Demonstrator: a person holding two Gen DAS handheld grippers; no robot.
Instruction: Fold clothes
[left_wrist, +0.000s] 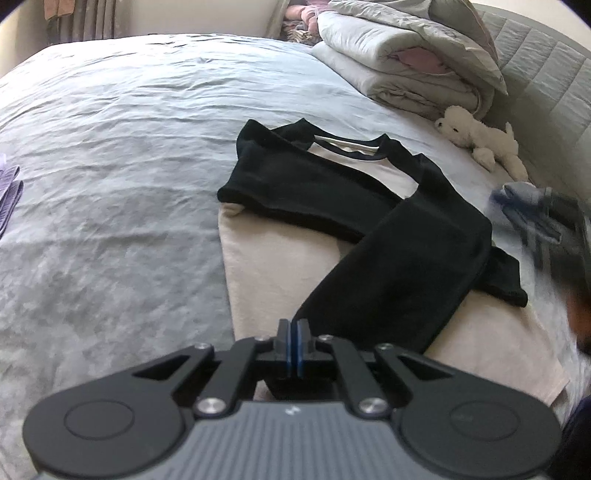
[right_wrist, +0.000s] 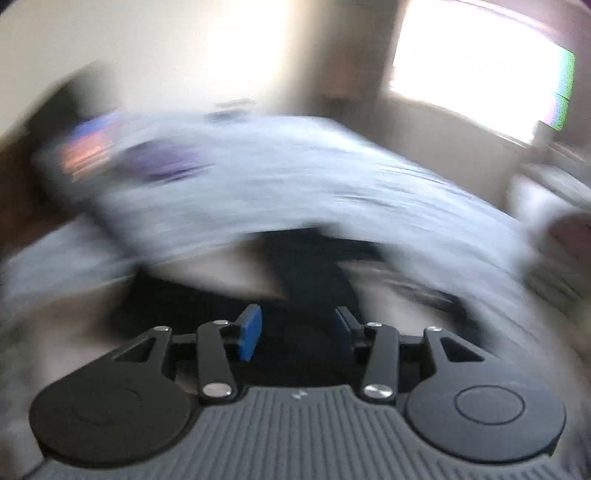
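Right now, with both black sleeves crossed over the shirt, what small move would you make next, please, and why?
Probably bring the open right gripper down to the shirt's near hem, since the left gripper is shut and seems to pinch nothing, and the body is unfolded.

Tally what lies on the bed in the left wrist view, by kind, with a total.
Black-sleeved shirt: 1
Purple cloth: 1
Blue-grey garment: 1
White plush toy: 1
Folded bedding pile: 1
Total: 5

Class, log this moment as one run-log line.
left gripper: shut, nothing visibly held | right gripper: open, view blurred | shirt: on bed, sleeves folded in
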